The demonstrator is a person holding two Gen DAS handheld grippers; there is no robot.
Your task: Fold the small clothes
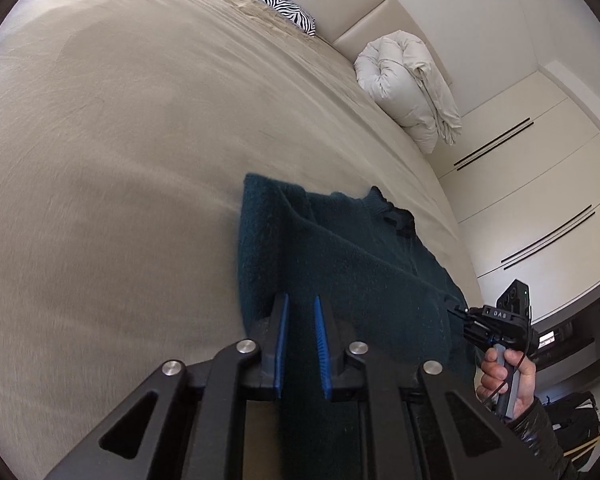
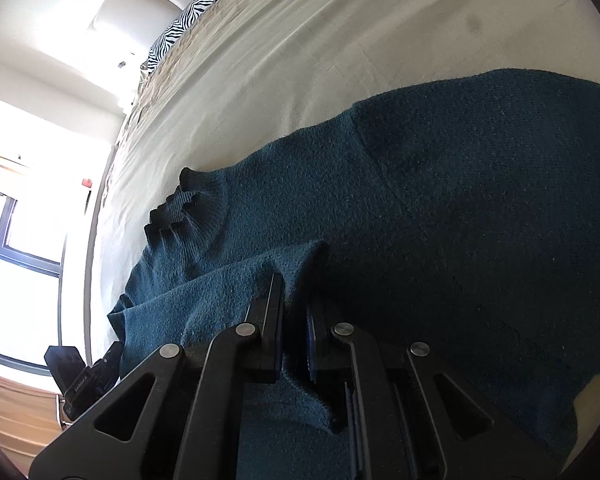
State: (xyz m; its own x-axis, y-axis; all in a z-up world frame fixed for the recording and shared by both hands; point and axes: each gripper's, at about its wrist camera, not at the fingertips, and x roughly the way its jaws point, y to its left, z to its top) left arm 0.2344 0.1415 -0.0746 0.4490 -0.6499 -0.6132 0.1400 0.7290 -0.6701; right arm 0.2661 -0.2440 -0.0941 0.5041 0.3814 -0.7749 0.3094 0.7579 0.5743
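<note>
The sweater (image 2: 440, 208) is lying on the bed (image 1: 120, 140), spreading ahead of both hand-held grippers. The left hand-held gripper (image 1: 301, 300) is standing narrow with knit between its pads; whether the pads are pressing is not clear. The right hand-held gripper (image 2: 294, 292) is pinching a raised fold of the knit, apparently a sleeve. One part is already lying doubled over the body; judging by this, folding is underway and further folds are remaining. The near hem is being cut off by both views. A duvet (image 1: 410, 84) is resting far ahead.
</note>
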